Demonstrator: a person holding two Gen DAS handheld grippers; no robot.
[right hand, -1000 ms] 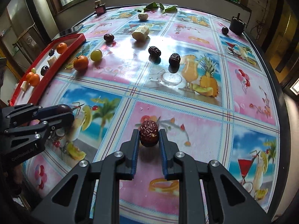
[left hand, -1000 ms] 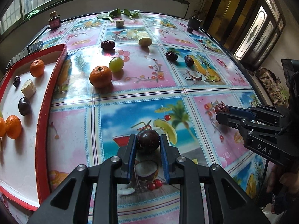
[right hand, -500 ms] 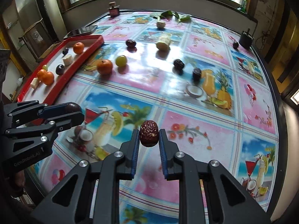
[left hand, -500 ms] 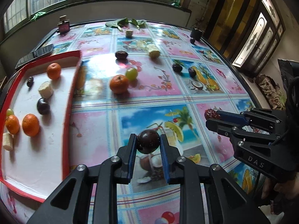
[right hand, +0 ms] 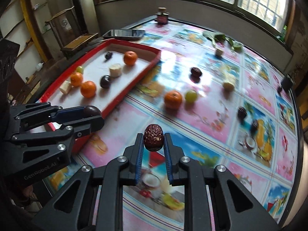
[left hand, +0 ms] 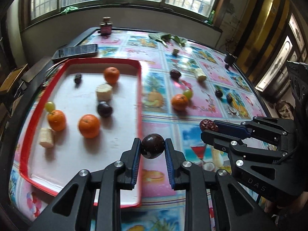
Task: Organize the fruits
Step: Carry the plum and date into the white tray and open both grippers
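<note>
windows run along the far wall behind a table (left hand: 192, 115) covered in a glossy cloth printed with tropical drinks and fruit. on its left side lies a red-rimmed tray (left hand: 139, 96) with a white floor, holding three oranges, two banana pieces, a dark plum, a green grape and a small dark date. a phone (left hand: 77, 51) lies just beyond the tray's far edge, and a small bottle (left hand: 105, 27) stands near the far end of the table.

the left gripper (left hand: 153, 149) is clamped on a round dark plum (left hand: 153, 148), held above the tray's right rim at its near end. the right gripper (right hand: 153, 141) is closed on a wrinkled red date (right hand: 153, 140), held off the cloth just right of the tray's near corner.

loose on the cloth, right of the tray, lie an orange (right hand: 172, 99) touching a green grape (right hand: 191, 95), a banana piece (right hand: 228, 85), and three more dark dates farther off.
</note>
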